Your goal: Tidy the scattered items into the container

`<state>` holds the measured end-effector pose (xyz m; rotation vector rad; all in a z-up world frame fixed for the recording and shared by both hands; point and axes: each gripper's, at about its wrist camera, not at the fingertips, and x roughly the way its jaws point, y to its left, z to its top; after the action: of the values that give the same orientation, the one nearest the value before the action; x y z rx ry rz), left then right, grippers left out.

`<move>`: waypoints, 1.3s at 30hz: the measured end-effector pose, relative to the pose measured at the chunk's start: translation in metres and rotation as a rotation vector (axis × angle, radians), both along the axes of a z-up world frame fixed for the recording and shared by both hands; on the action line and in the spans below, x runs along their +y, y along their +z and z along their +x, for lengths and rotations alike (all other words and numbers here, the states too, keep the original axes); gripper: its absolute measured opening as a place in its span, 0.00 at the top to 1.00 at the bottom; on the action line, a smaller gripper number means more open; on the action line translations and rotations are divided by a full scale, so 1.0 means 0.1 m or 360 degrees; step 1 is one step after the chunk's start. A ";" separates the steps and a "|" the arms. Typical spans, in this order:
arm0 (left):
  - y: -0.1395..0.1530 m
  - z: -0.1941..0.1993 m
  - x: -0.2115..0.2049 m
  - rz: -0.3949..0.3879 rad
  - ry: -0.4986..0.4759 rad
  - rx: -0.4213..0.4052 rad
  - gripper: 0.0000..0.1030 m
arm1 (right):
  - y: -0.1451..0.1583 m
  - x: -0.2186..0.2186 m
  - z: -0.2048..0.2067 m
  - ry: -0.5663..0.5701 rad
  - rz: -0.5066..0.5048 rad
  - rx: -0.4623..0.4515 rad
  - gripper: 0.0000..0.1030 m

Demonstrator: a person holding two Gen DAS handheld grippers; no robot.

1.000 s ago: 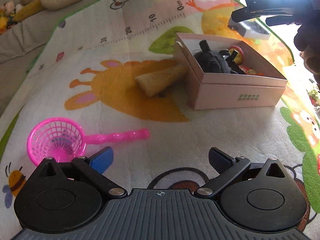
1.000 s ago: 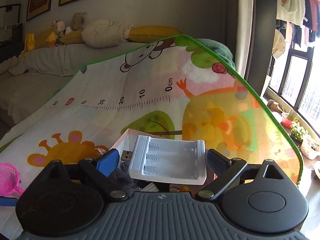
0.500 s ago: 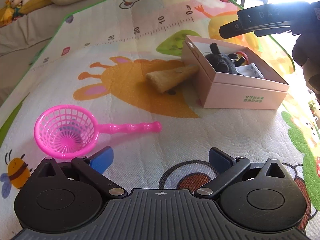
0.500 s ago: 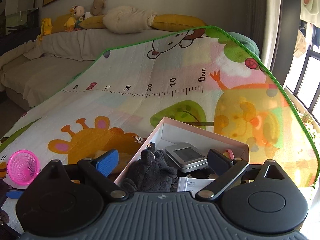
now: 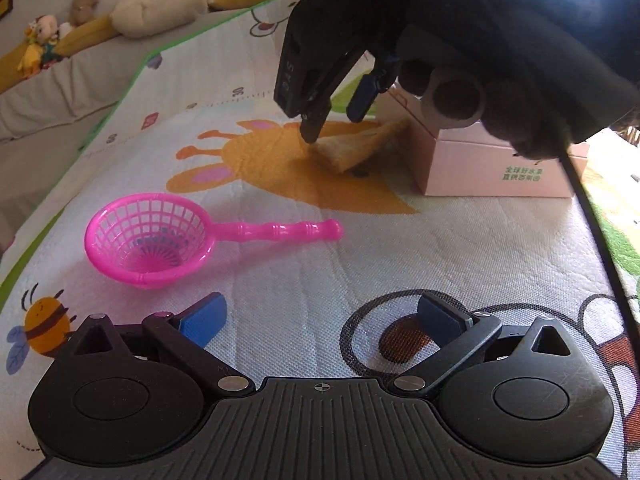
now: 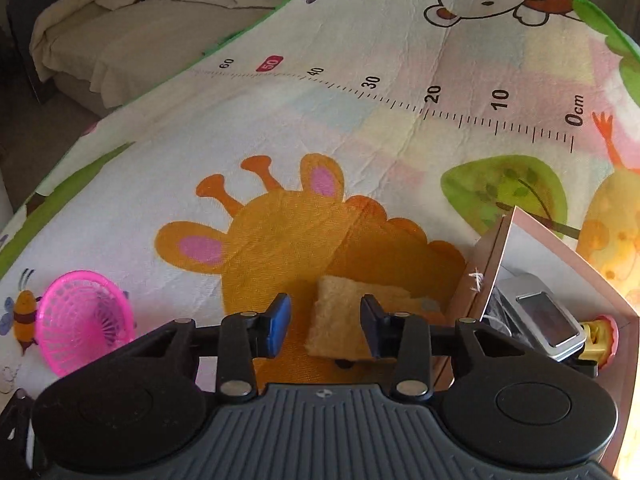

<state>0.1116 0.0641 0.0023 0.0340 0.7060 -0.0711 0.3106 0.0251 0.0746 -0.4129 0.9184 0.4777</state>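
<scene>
While your right gripper (image 6: 324, 326) points down at the yellow sponge wedge (image 6: 340, 316), its jaws are closing with the wedge between them, but the pads (image 6: 276, 324) do not press on it yet. The wedge lies on the play mat (image 5: 280, 184) just beside the pink box (image 5: 480, 168), one end leaning on the box wall. Your left gripper (image 5: 320, 316) stands wide open and holds nothing, well apart from the box, and the pink strainer (image 5: 168, 236) lies on the mat between them.
</scene>
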 end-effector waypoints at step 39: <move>0.33 -0.22 -0.06 -0.0083 0.0235 -0.0083 0.00 | -0.21 -2.38 -1.69 -0.0243 0.0334 -0.0131 0.31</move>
<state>0.0893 0.0576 0.0356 -0.0658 0.6524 0.0525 0.1419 -0.2133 0.0536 -0.1687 0.8043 0.4096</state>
